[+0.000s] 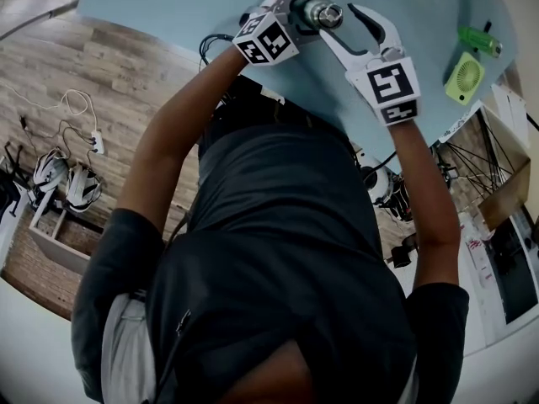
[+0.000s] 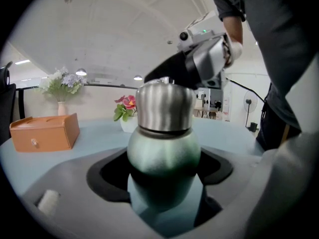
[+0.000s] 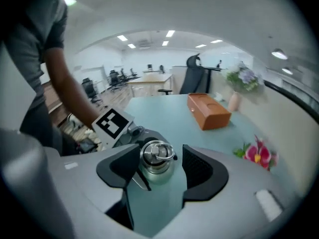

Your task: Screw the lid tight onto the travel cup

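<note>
1. Pale blue worktop (image 1: 168,7) is filling the middle of a bright open-plan office, with plank flooring (image 1: 50,66) showing beside it and an office chair (image 3: 195,78) standing further back under ceiling lights.
2. Between the person's two tools, the green travel cup (image 2: 163,148) is standing upright over that worktop. Its steel lid (image 3: 157,156) is already sitting on the neck, though how tight it is cannot be told.
3. The left gripper (image 1: 313,13) is coming in from the side and clamping its jaws around the cup's green body, just below the lid. It is probably acting as the anchor, so the cup is not spinning while the top is being turned.
4. The right gripper (image 3: 159,168) is slanting down from above. Its jaws are standing wide on either side of the ring-topped lid and are not squeezing it, with clear space showing beside the farther pad. It appears to be lining up for a fresh bite before a twist.
5. A wooden box (image 3: 208,111), pink flowers (image 3: 259,153) and a small green fan (image 1: 463,78) are sitting well apart from the cup, leaving both tools room to work.
</note>
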Motion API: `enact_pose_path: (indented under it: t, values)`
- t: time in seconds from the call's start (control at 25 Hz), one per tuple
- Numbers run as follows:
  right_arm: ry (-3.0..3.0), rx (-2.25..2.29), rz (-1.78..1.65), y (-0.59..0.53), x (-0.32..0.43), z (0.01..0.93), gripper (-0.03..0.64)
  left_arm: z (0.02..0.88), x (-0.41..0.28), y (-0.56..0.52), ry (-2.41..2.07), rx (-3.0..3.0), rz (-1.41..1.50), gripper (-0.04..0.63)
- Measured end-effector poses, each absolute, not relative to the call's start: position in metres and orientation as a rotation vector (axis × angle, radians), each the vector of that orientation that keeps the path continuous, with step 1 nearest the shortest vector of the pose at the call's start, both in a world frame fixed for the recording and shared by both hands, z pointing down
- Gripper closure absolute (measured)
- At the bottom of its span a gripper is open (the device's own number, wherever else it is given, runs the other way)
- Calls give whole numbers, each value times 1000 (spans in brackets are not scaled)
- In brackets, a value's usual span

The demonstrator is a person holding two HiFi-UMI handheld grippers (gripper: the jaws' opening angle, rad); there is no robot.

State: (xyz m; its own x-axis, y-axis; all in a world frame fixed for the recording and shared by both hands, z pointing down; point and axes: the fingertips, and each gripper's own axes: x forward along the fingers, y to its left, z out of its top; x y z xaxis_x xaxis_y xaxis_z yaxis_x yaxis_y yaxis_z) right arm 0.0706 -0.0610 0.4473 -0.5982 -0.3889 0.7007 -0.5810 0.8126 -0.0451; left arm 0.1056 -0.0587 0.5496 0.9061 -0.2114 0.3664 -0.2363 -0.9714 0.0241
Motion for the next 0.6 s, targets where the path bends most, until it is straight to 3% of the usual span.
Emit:
enact_pose_path:
  t: [0.28, 0.6]
  values:
    - [-2038, -221, -227, -43, 67, 465, 370, 551, 105, -59, -349, 2998, 562, 165]
    - [-1893, -493, -358, -45, 65, 479, 387, 552, 106, -60, -348, 2997, 562, 165]
